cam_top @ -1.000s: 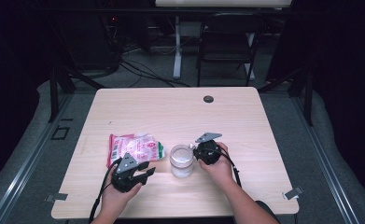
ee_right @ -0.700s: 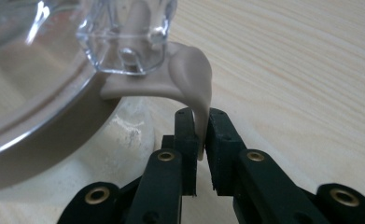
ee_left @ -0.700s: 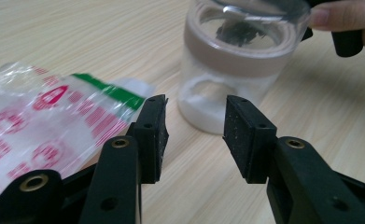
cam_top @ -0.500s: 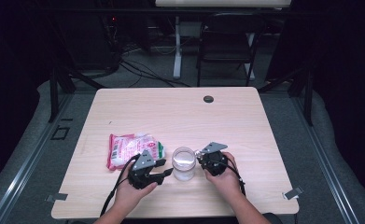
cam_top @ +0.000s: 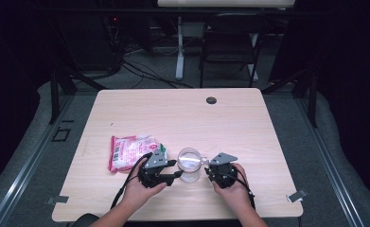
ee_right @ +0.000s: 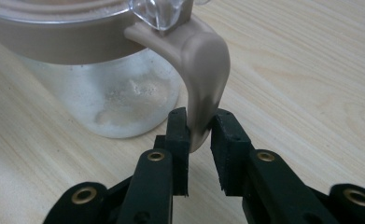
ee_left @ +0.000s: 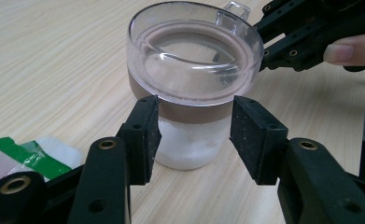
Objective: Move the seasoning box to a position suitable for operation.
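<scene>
A clear jar (cam_top: pixel 189 164) with a brown band under its transparent lid (ee_left: pixel 194 51) stands near the table's near edge, at about 6 o'clock from the table's middle. White powder fills its lower part, and the frosted wall blurs the exact fill line. A beige handle (ee_right: pixel 203 79) curves down from the band; in the right gripper view its lower tip disappears between the jaws, so its end cannot be seen.

The right gripper (ee_right: pixel 200 135), at 3 o'clock of the jar in the high view, is closed on that handle, both pads pressing the tip. The left gripper (ee_left: pixel 195 135), at 9 o'clock of the jar, is spread apart with a jaw on either side of the jar body just below the band; the left pad sits at the glass, while the right pad stands a little clear. The person's hands (cam_top: pixel 145 189) wrap the gripper bodies, hiding most of them from above, and the forearms are cut off by the bottom edge.

At 10 o'clock from the jar lies a red-and-white packet (cam_top: pixel 130 152), partly behind the left gripper; its print is too small to read. A green and white corner of it (ee_left: pixel 40 156) shows in the left gripper view, cropped by the frame. The light wood table (cam_top: pixel 173 113) carries a dark round grommet (cam_top: pixel 211 100) near its far edge.
</scene>
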Motion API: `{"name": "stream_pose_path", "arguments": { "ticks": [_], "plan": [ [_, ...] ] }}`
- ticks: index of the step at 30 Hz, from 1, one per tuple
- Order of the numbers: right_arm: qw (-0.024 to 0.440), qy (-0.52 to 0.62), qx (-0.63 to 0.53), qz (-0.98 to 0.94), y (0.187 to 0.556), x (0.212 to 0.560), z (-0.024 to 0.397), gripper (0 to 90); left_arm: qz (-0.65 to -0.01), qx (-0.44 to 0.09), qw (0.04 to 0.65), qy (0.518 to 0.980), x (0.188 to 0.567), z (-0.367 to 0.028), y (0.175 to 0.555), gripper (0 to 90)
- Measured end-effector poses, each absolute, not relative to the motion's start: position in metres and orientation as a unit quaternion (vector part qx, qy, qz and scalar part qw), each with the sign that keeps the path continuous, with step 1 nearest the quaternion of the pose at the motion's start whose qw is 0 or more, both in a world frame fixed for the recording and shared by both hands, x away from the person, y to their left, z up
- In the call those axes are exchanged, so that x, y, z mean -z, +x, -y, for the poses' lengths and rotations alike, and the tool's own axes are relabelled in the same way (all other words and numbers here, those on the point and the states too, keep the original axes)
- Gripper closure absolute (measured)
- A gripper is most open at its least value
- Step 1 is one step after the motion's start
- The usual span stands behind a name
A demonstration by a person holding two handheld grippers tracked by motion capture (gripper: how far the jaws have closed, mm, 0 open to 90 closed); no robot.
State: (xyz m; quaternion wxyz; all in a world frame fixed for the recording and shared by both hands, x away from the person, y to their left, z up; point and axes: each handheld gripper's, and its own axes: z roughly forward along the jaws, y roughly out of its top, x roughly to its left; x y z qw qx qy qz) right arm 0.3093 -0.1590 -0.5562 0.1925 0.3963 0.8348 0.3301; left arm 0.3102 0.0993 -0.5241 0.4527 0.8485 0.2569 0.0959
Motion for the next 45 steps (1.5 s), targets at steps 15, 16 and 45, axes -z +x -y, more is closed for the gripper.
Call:
{"name": "stream_pose_path", "arguments": {
  "ticks": [15,16,45],
  "plan": [
    [0.173,0.406,-0.350,-0.827,0.312,0.555,0.170,75.3,-0.257,-0.100,0.459,0.844,0.521,-0.100,0.310,54.3],
    [0.173,0.406,-0.350,-0.827,0.312,0.555,0.170,75.3,-0.257,-0.104,0.458,0.844,0.520,-0.100,0.310,54.3],
    [0.194,0.417,-0.408,-0.788,0.293,0.514,0.190,69.6,-0.276,-0.115,0.466,0.832,0.515,-0.110,0.315,65.5]
  ]
}}
